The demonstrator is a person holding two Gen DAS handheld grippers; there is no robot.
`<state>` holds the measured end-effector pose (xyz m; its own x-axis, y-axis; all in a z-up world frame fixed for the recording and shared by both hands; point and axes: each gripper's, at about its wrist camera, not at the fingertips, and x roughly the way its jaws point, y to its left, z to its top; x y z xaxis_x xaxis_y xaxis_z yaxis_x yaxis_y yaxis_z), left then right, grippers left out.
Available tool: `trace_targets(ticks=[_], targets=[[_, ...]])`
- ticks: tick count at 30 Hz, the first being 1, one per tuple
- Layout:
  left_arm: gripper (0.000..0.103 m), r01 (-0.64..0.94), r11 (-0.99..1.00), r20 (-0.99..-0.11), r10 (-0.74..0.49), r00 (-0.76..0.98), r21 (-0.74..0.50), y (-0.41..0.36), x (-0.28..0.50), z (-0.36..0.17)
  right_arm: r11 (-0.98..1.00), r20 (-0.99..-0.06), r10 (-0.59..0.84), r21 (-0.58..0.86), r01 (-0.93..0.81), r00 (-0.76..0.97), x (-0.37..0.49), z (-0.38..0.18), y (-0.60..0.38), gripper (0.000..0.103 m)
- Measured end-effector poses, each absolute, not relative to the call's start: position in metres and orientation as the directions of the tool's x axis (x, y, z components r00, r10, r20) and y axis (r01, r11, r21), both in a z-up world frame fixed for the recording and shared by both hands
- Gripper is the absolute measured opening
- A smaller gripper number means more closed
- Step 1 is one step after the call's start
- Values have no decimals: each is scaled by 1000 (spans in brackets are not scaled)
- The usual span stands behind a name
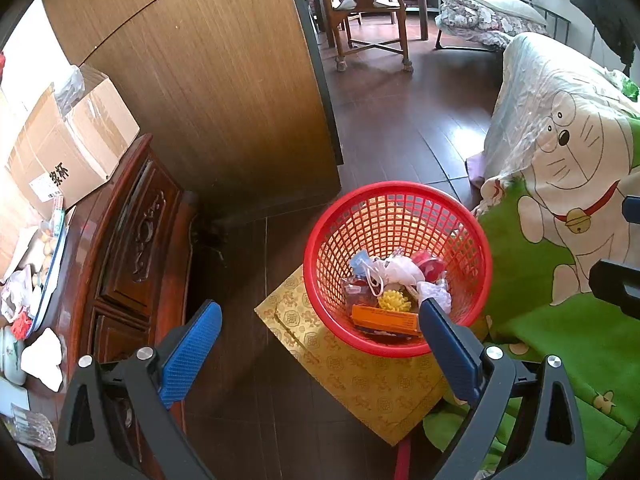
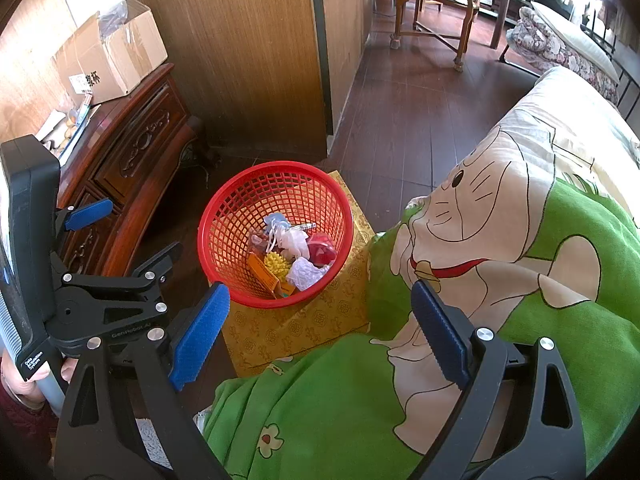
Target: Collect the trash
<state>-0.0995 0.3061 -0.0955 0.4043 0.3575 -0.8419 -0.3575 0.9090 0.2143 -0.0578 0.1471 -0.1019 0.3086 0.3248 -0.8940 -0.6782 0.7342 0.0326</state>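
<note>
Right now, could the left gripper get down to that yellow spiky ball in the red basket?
Probably yes. The left gripper is open and empty just above the red basket, whose top is uncovered. The yellow spiky ball lies exposed among the trash, though an orange box crowds it.

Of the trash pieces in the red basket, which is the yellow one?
The knobbly yellow ball, beside the orange box; the other pieces are white, red or blue.

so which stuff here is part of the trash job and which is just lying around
Part of the job:
red basket
trash in it: orange box, yellow spiky ball, white plastic bag
left gripper and right gripper, both open and empty

Just lying about:
cardboard box
wooden cabinet
cartoon blanket
chair
</note>
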Motion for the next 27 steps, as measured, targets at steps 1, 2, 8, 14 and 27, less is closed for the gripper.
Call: trace_targets(ticks=[1,2,8,14,27], targets=[[97,-358,909,-842,358,404,215,306,-100,-96,734,-894,325,33,-678,309,-58,-102,147,89],[97,-359,908,-842,358,403,215,306,-99,-96,734,-894,325,33,-678,308,-58,-102,147,89],[97,-358,908,-844,358,399,216,305,-99,-96,734,-894,325,33,-678,308,-58,-102,147,89],[97,-358,908,-844,359,399,217,305,-99,-97,734,-894,326,34,-678,308,-58,-102,147,89],[97,-359,901,-844,380,379,244,305,-99,-100,734,-893,326,34,-678,309,-58,-102,146,89]])
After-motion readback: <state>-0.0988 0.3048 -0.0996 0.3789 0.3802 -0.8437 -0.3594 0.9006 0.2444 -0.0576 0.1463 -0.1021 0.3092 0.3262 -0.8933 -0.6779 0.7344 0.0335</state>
